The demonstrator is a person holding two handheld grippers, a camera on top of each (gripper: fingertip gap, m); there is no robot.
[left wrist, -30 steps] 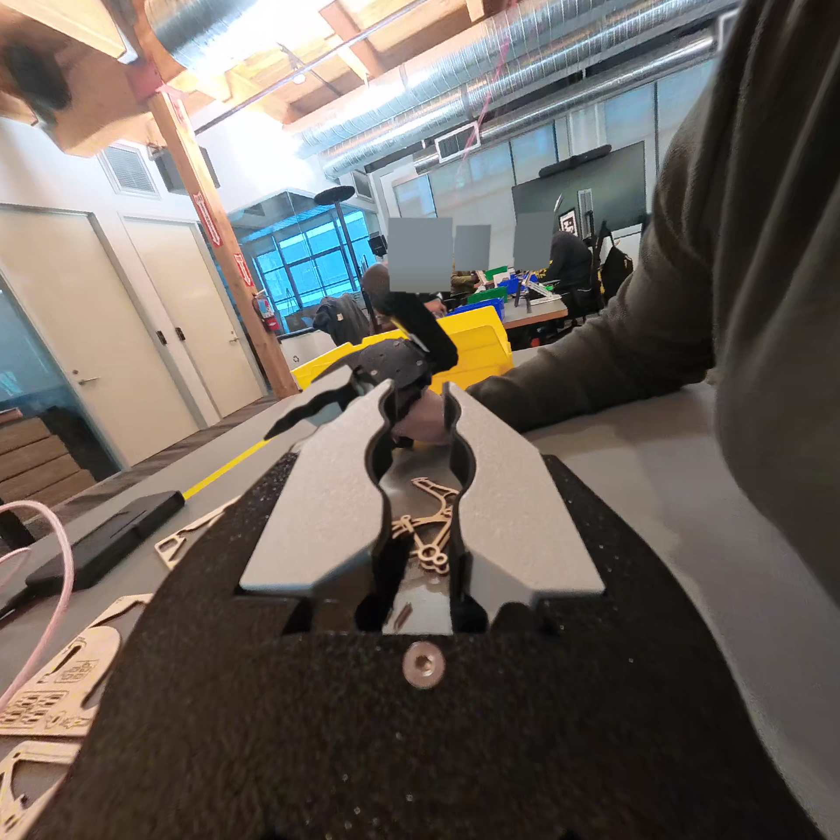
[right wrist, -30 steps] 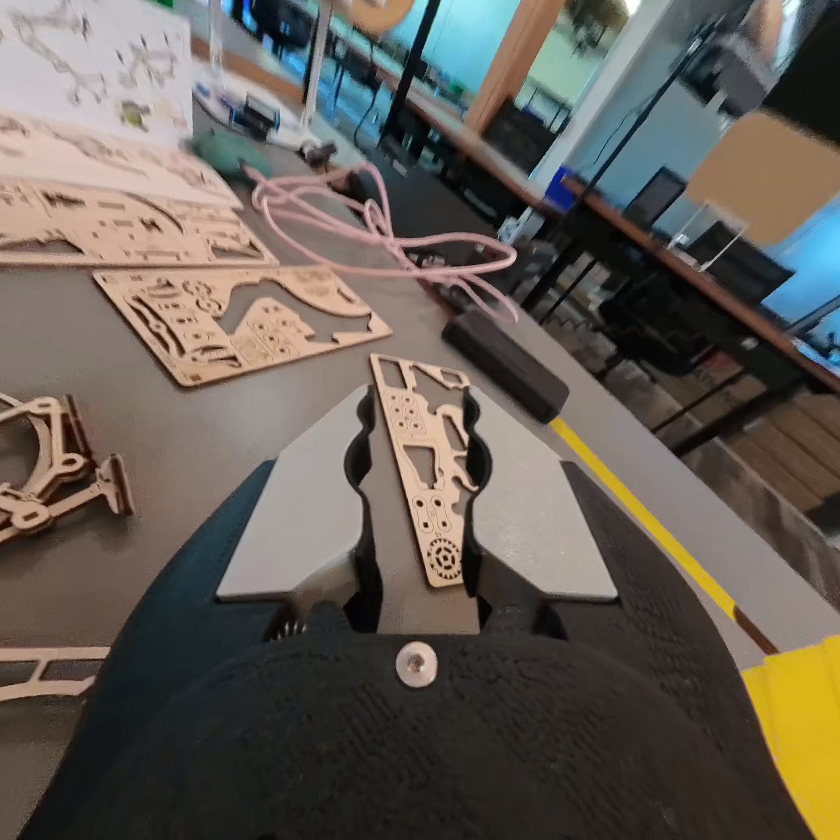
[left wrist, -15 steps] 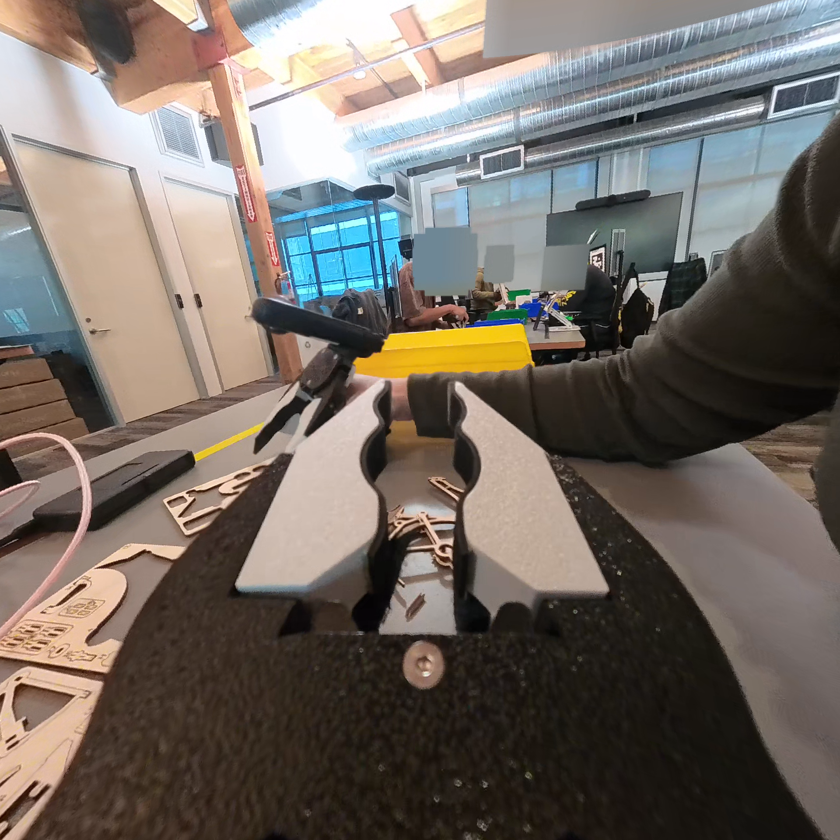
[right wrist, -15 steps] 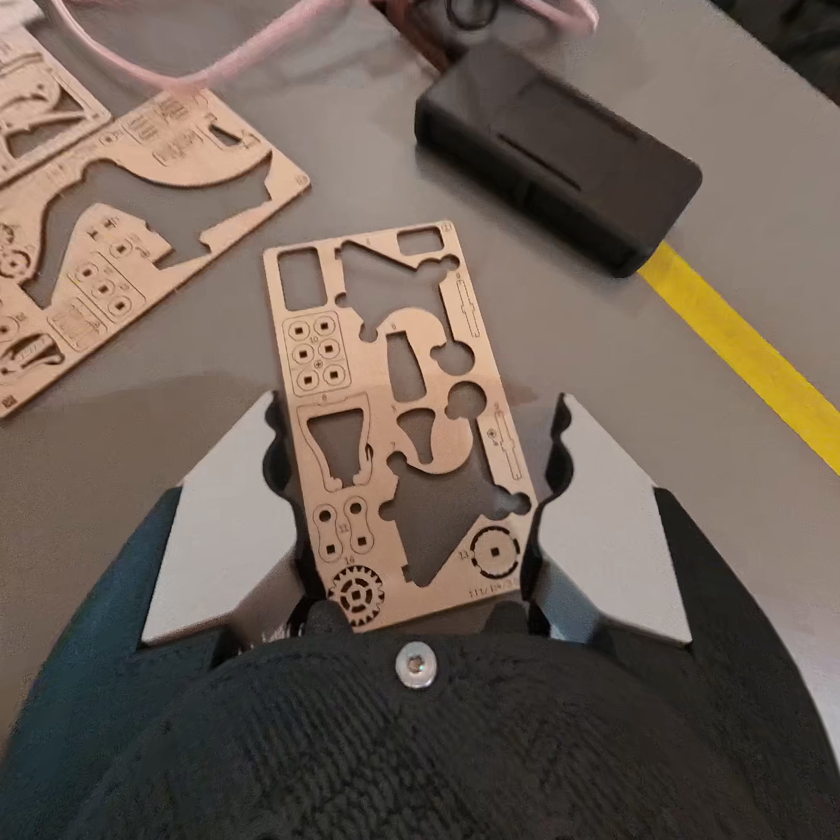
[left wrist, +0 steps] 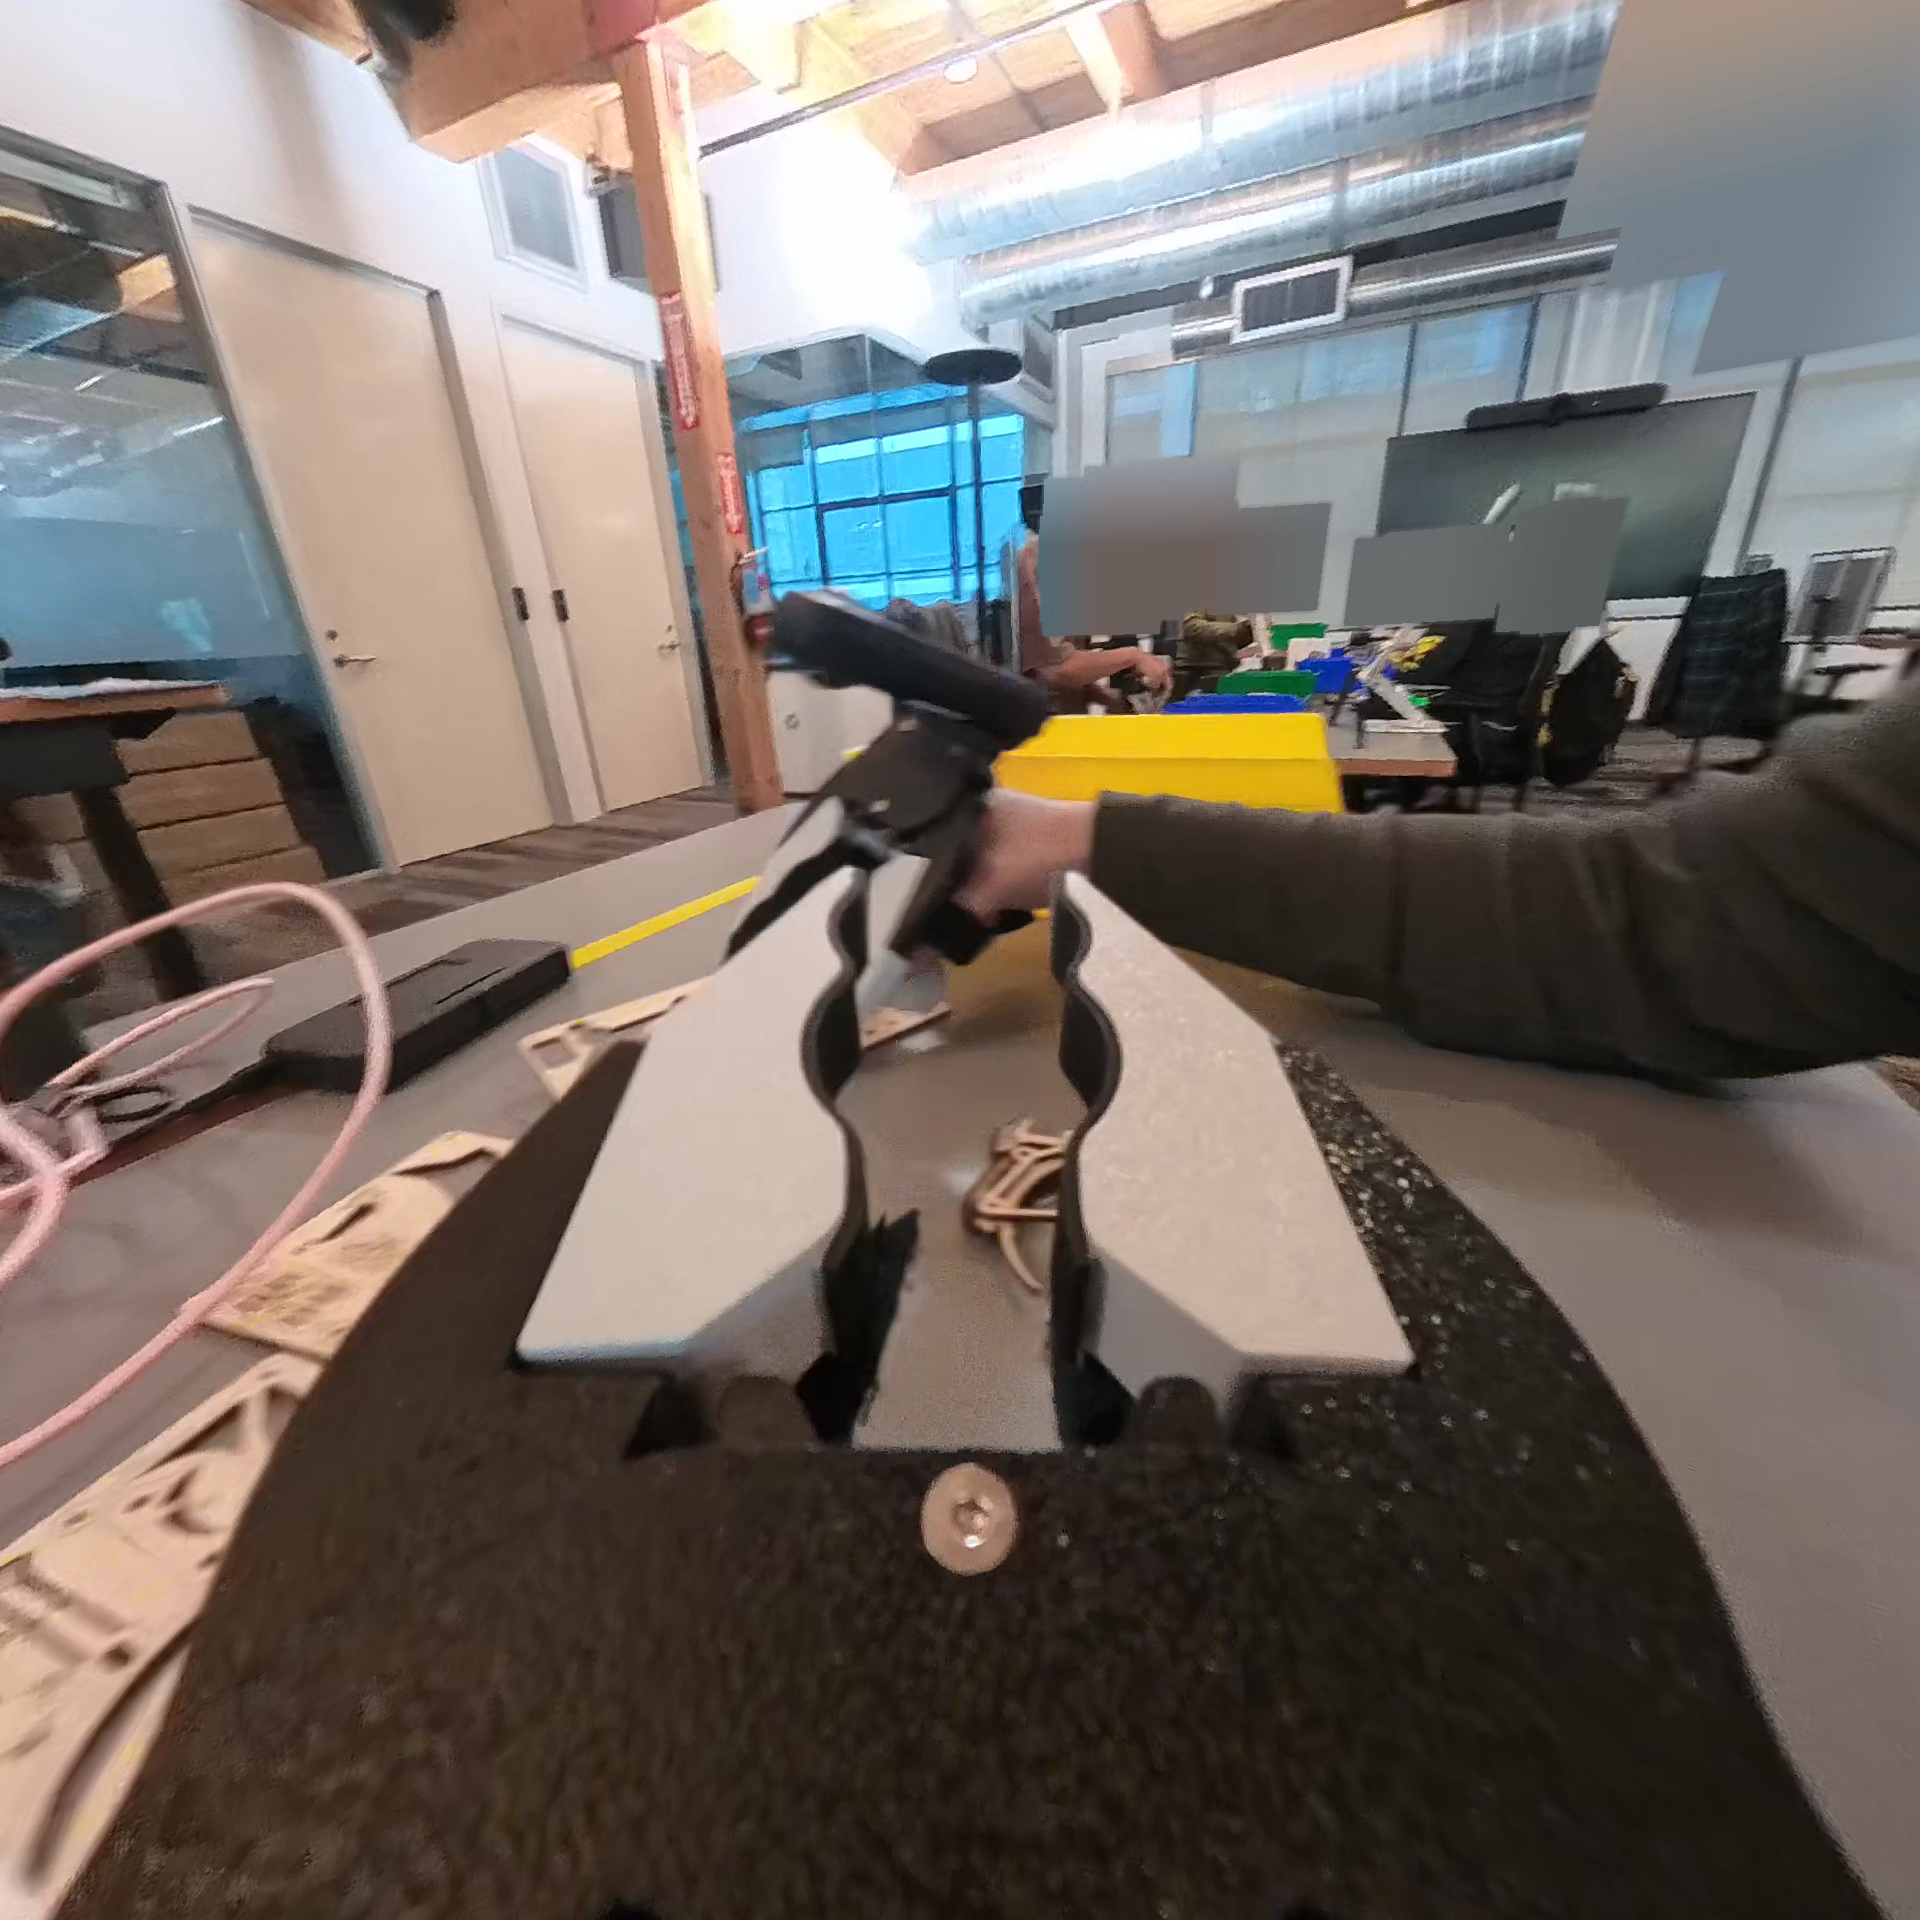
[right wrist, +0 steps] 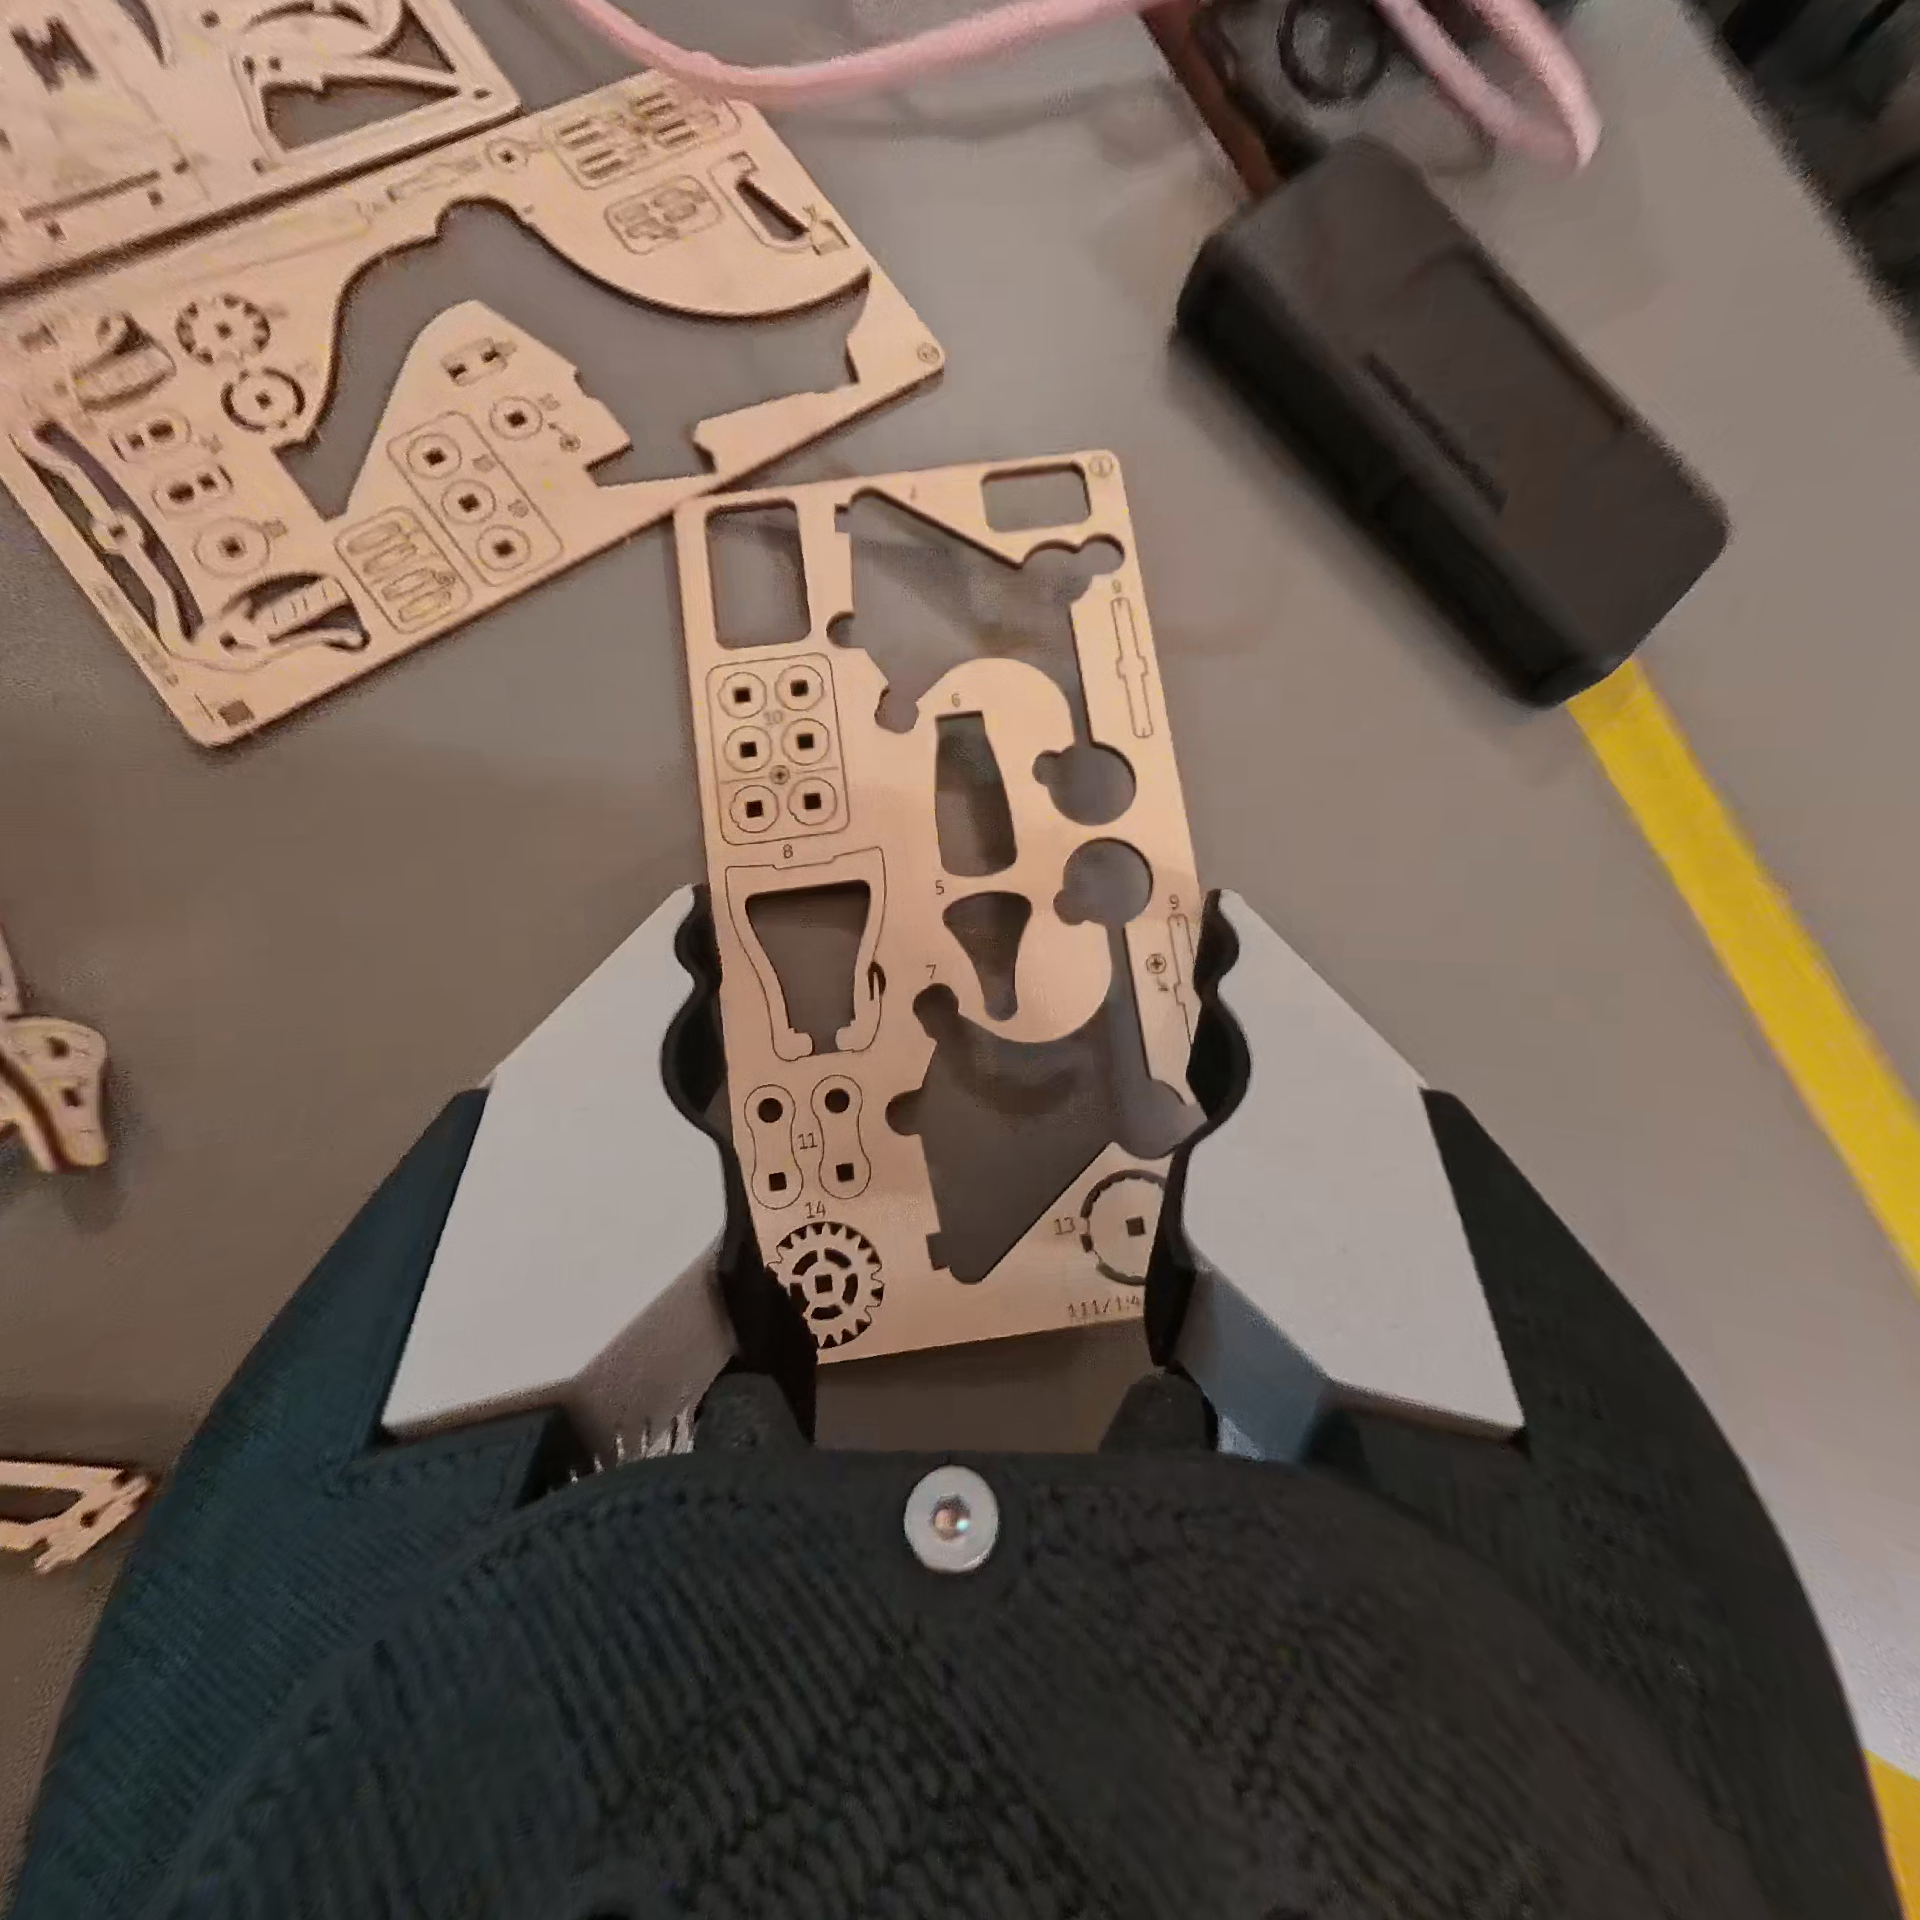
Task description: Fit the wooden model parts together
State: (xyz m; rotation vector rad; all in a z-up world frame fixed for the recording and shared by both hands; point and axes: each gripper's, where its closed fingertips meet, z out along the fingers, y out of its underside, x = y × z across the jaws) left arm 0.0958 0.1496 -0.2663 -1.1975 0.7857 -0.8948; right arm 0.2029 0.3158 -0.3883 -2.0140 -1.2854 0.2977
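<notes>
A small laser-cut wooden sheet [right wrist: 935, 831] with several parts still in it lies under my right gripper [right wrist: 956, 904]. The jaws press on its two long edges near its close end. Shadows in the cut-outs suggest it sits slightly off the grey table [right wrist: 416, 935]. My left gripper [left wrist: 951, 904] is open and empty, low over the table. A small assembled wooden piece [left wrist: 1013, 1184] lies on the table between its fingers. The left wrist view shows the right gripper [left wrist: 894, 810] pointing down in a person's hand, with the sheet [left wrist: 894, 1023] under it.
A larger wooden sheet [right wrist: 447, 416] lies left of the small one, a black box [right wrist: 1455, 416] to its right. A pink cable [right wrist: 831, 73] runs behind. A yellow line [right wrist: 1745, 935] marks the table edge. More wooden pieces [right wrist: 52, 1091] lie at left. A yellow bin [left wrist: 1174, 769] stands behind.
My right gripper tilted down over the small sheet, opened wide, then narrowed until its fingers meet the sheet's edges. The left wrist view swung a little left and its jaws stand slightly wider.
</notes>
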